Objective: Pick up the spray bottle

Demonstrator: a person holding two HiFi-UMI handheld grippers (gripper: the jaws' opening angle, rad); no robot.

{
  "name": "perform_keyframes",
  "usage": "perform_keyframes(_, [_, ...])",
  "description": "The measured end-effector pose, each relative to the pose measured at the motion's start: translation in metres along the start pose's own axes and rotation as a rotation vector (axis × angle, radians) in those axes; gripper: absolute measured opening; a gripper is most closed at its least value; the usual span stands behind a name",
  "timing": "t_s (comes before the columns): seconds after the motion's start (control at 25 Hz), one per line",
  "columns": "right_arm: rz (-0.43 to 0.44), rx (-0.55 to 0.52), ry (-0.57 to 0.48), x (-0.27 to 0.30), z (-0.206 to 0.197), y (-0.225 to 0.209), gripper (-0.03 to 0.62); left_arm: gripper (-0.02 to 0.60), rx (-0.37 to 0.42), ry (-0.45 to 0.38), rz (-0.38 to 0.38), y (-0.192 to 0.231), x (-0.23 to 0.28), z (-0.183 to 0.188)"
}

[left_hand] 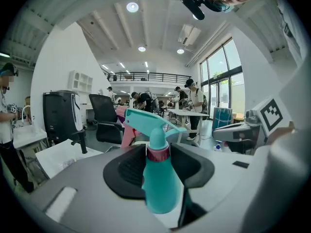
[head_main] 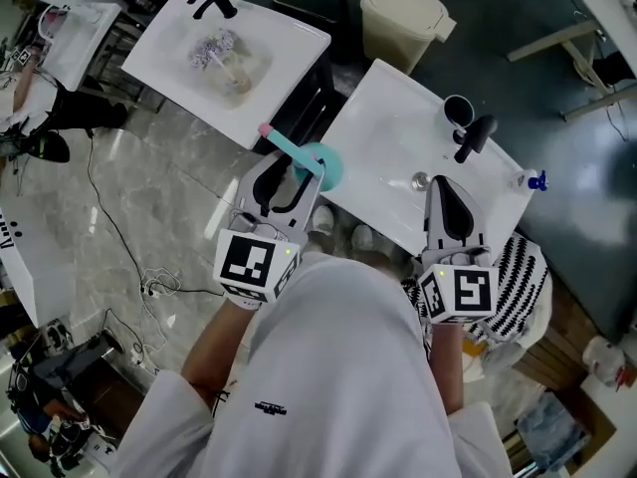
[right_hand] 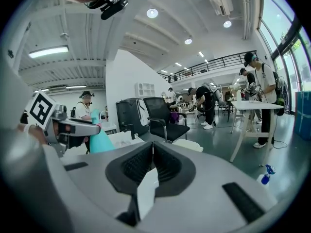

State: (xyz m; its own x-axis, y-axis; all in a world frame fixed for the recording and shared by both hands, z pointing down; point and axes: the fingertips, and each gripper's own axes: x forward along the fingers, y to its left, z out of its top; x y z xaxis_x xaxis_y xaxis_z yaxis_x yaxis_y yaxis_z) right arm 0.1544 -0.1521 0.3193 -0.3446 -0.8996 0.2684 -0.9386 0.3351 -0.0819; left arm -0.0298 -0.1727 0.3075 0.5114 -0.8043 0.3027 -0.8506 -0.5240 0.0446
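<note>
A teal spray bottle [head_main: 325, 168] with a pink trigger and teal nozzle is held above the left edge of the white table [head_main: 393, 167]. My left gripper [head_main: 291, 165] is shut on it. In the left gripper view the bottle [left_hand: 159, 188] stands upright between the black pads [left_hand: 125, 171], which press on its neck and shoulders. My right gripper [head_main: 446, 183] hovers over the table's right part, shut with nothing in it. Its pads meet at the tips in the right gripper view [right_hand: 152, 152], where the teal bottle [right_hand: 99, 141] shows at the left.
On the white table stand a black cup [head_main: 459, 111], a black handled tool [head_main: 475, 137] and a small blue-capped bottle [head_main: 536, 180]. A second white table [head_main: 169, 38] carrying a clear bag is at the upper left. A beige bin [head_main: 403, 18] stands behind. Cables lie on the floor [head_main: 149, 277].
</note>
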Motion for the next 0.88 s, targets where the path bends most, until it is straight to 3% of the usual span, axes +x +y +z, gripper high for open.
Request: perform_keyframes(0.88, [-0.013,-0.024,-0.037,-0.020,0.008,-0.019,0.006,0.158,0.014,-0.024,0.022,-0.021,-0.023,0.008])
